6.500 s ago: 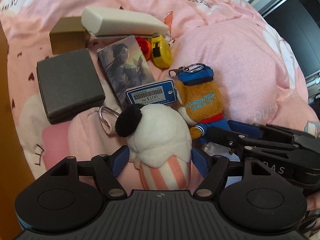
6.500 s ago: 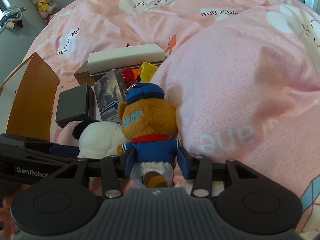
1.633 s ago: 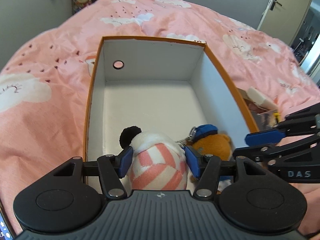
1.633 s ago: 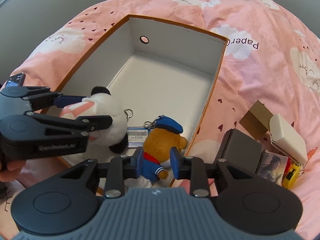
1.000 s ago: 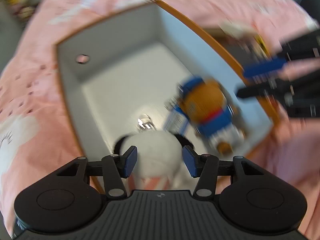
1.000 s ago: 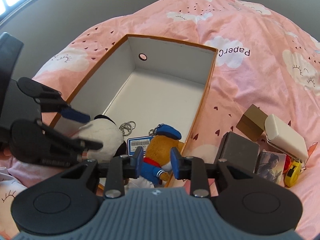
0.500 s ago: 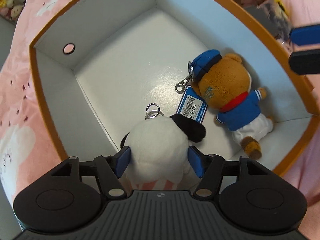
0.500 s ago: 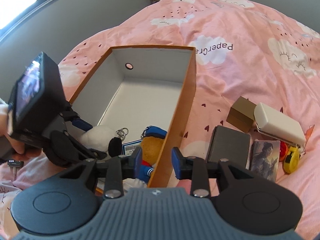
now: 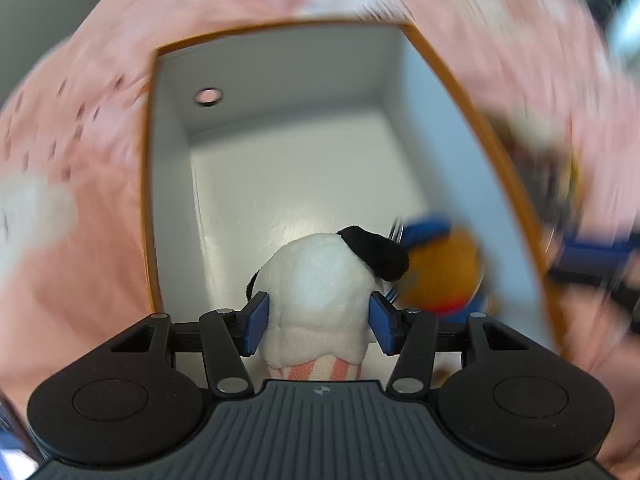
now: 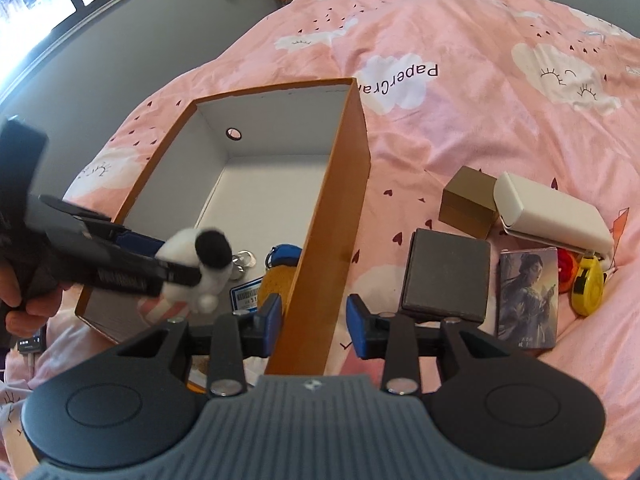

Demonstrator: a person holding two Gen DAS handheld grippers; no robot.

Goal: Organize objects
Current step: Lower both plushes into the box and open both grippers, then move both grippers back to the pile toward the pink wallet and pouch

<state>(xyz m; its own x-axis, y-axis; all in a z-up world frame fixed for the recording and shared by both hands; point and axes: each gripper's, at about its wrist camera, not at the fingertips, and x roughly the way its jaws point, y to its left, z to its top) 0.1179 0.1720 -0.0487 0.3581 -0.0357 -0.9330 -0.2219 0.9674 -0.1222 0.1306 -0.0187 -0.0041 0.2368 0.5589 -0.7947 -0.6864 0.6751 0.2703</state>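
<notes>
Though closing, left tool (image 9: 316,316) (panda plush (image 9: 320,280))

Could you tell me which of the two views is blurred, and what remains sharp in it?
Left wrist view: motion-smeared bedspread and bear plush, while the left gripper, jaws closing, and panda plush between them stay crisp. Right wrist view: sharp throughout, with fisheye bending.

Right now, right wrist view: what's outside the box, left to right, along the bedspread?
Dark grey box → picture card → red item, mostly hidden → yellow tape measure. The gold box and white case sit behind these and overlap them, so they are left out.
</notes>
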